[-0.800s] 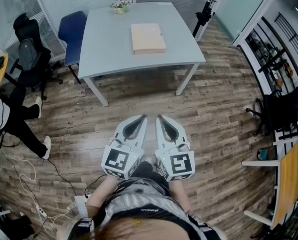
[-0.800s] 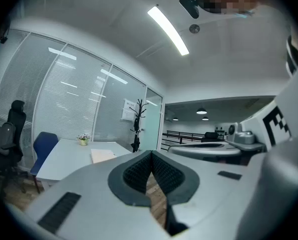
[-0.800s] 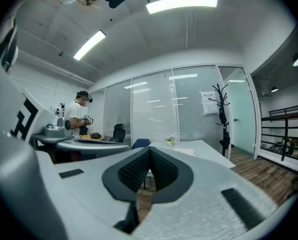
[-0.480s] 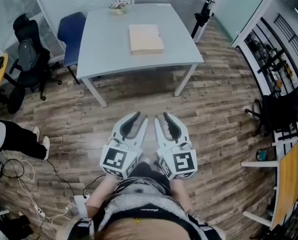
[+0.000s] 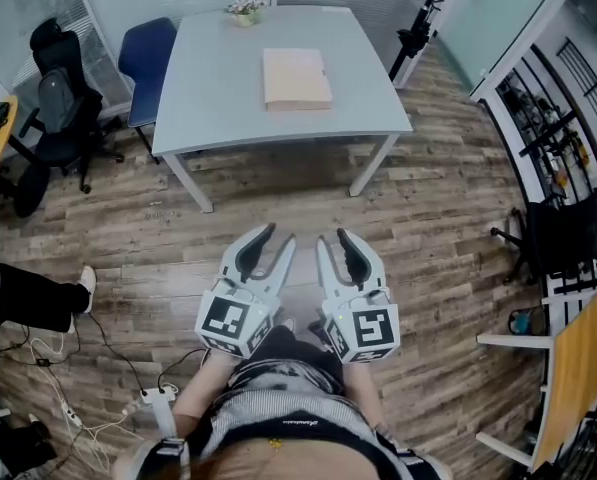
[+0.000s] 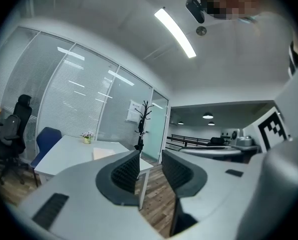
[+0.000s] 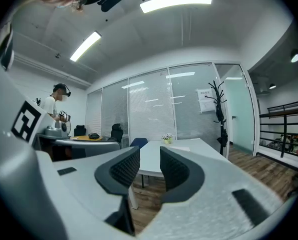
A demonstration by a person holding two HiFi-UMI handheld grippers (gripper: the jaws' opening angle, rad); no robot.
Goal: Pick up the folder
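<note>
while the person stands on a wood floor well back from a pale grey table, the left gripper and the right gripper are held side by side at waist height, pointing roughly level toward the table. in each gripper view the two ridged black pads stand a little apart with only floor and table showing through the gap, so both are released and grasp nothing.

the folder, a flat tan rectangle, lies closed on the tabletop, right of centre and toward the far half, well apart from both grippers. a small flower pot sits at the far edge and a blue chair stands at the table's left side.

the approach has not yet reached the table, so the pick-up appears barely begun. likely trouble from here: the folder lies flush on a smooth top, so level jaws could skid over the cover or shove it toward the far edge rather than catch it. the jaw gaps look narrow, and only one cover might be pinched, letting the folder fall open. white cables trail on the floor to the left, a snag risk for feet.
</note>
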